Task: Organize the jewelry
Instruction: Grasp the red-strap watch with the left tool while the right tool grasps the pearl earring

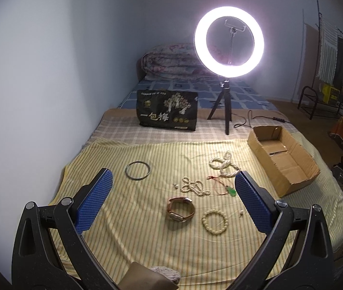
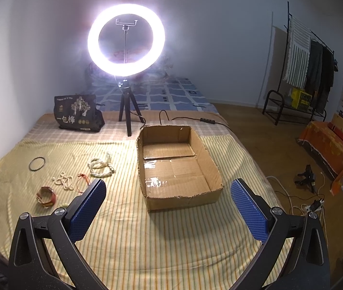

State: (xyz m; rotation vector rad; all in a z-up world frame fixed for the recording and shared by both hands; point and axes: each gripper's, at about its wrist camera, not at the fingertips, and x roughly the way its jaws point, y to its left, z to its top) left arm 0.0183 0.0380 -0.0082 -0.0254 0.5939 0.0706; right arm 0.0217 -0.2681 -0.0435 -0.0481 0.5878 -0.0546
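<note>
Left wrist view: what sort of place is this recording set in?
Most likely a bedroom at home: the jewelry lies on a striped sheet spread over a bed, a folded quilt sits at its far end, and a clothes rack stands by the wall.

Ring light (image 2: 126, 39) lit on bed (image 2: 171, 229); pale walls (image 1: 50, 48), wooden floor (image 2: 256, 130).
</note>
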